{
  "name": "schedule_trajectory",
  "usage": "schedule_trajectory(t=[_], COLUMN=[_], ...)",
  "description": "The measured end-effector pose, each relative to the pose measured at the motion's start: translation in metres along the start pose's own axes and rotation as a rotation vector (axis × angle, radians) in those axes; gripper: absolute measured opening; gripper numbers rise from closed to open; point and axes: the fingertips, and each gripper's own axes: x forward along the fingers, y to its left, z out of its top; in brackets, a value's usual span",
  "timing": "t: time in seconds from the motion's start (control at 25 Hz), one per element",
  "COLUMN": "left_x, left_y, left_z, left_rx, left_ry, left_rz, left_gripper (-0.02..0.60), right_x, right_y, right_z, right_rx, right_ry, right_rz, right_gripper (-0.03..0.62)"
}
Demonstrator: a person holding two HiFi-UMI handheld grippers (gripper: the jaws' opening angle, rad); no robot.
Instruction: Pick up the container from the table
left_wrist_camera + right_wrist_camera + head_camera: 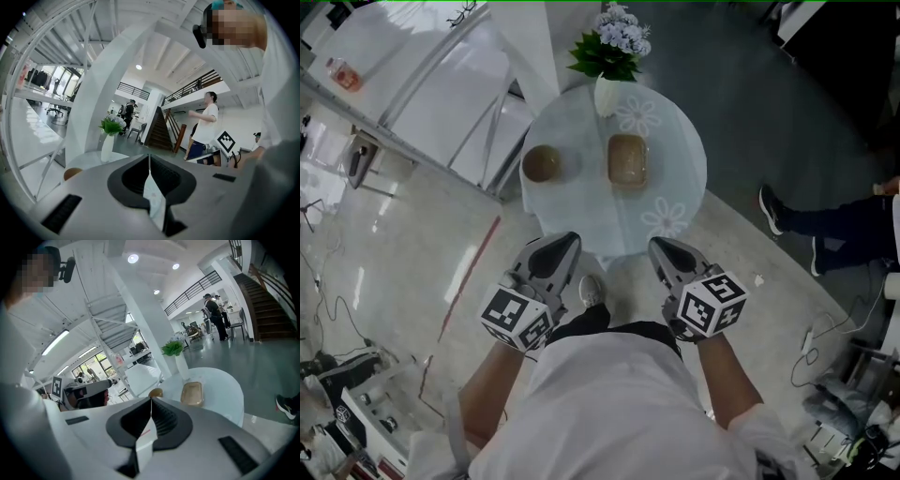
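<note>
A rectangular tan container (628,159) (192,393) lies on the round white table (684,169), right of a round brown bowl (543,164) (156,393). Both grippers hang short of the table's near edge, apart from everything on it. My left gripper (565,246) (149,159) is shut with nothing in it, below the bowl. My right gripper (661,249) (151,403) is shut and empty too, below the container. In the left gripper view only a sliver of the bowl (71,173) shows.
A white vase with green leaves and pale flowers (609,56) (108,140) (179,363) stands at the table's far edge. A white staircase frame (441,84) rises on the left. A seated person's legs (825,225) are at the right. Cables (328,309) lie on the floor.
</note>
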Motion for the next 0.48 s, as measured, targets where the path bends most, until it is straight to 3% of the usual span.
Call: schedule_trajectory(t=[0.48], left_x=[0.024], left_y=[0.035], left_z=[0.004], left_rx=[-0.016], left_ry=[0.024], left_rz=[-0.017], left_gripper=[0.021], right_x=[0.03], right_y=[-0.013], right_z=[0.017], right_rx=[0.013], right_ry=[0.007], right_rz=[-0.027], right_gripper=[0.023])
